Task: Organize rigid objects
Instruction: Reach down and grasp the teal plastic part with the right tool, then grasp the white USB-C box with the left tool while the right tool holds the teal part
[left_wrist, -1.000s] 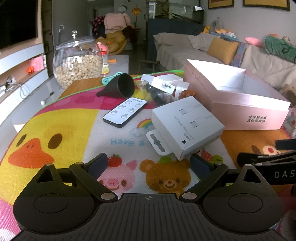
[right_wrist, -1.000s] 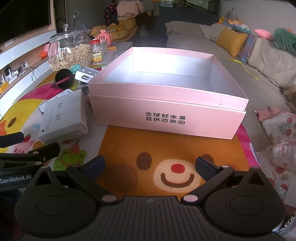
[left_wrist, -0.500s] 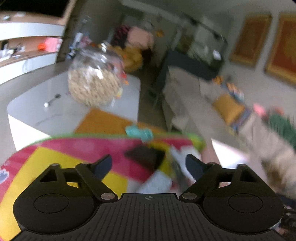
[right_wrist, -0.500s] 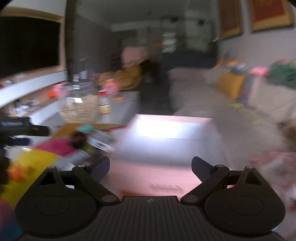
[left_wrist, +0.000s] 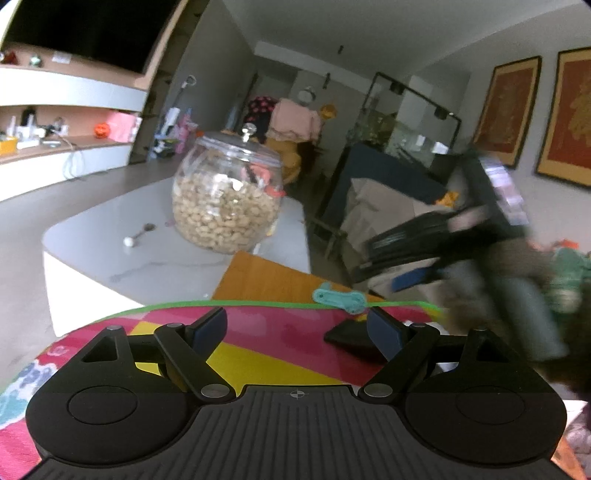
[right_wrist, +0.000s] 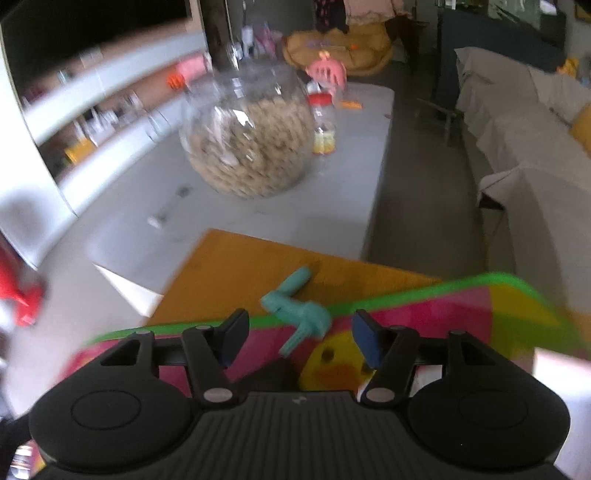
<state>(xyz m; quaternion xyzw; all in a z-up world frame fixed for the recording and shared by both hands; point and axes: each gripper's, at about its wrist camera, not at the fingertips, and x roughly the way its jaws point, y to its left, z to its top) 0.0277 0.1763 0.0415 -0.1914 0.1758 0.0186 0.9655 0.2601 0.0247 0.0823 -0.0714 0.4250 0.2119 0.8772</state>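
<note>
Since one second ago both cameras are swinging up and to the far edge of the mat; the pink box and the white box are no longer in either view.

In the left wrist view, I am holding the left gripper (left_wrist: 297, 330) above the colourful mat (left_wrist: 280, 325), its fingers spread apart and grasping nothing. Just ahead of its right finger (left_wrist: 384, 338) a dark funnel (left_wrist: 351, 339) is lying on the mat, and beyond it a teal tool (left_wrist: 340, 301) is resting at the mat's green border. Behind them a big glass jar (left_wrist: 227, 195) of nuts is standing on the grey table (left_wrist: 122, 254). The blurred dark shape at the right is, I think, my other gripper crossing.

In the right wrist view, the right gripper (right_wrist: 299, 339) is also released and empty. The teal tool (right_wrist: 299, 310) is lying between the fingertips but farther ahead, half on the wooden board (right_wrist: 240, 266). I judge I am lining up to take it, because it lies apart from the rest.
</note>
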